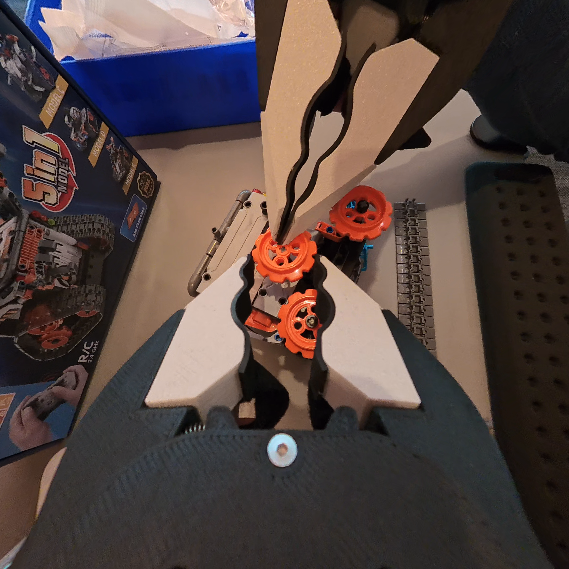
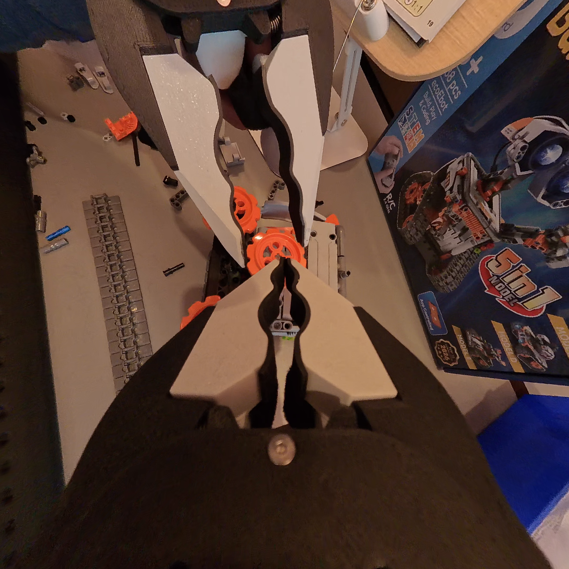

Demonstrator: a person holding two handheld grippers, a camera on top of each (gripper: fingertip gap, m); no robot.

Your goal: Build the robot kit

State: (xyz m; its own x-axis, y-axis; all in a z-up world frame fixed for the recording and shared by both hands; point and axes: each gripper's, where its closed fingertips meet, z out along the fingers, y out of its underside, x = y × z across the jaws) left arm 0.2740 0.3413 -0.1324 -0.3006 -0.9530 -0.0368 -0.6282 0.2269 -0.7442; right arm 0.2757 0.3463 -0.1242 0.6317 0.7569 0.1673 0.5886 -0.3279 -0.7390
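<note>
A partly built toy model [image 1: 234,240] with a white and grey body lies on the beige table, with three orange gear wheels on it. My left gripper [image 1: 284,261] reaches in from below, and its fingertips sit against both sides of the middle orange wheel [image 1: 283,258]. My right gripper [image 1: 280,237] comes from the far side. It is shut, with its tips on that wheel's far rim. In the right wrist view, my right gripper [image 2: 284,263] touches the same wheel [image 2: 277,246], and the left gripper [image 2: 274,252] straddles it. I cannot tell whether anything is between the right tips.
A grey track strip [image 1: 414,277] lies beside the model and also shows in the right wrist view [image 2: 117,286]. The toy's printed box [image 1: 61,246], a blue bin [image 1: 184,92] and a dark perforated tray [image 1: 523,308] ring the work area. Small loose parts [image 2: 120,126] are scattered beyond, near a white stand base [image 2: 345,144]. The tips of both grippers are at nearly the same place.
</note>
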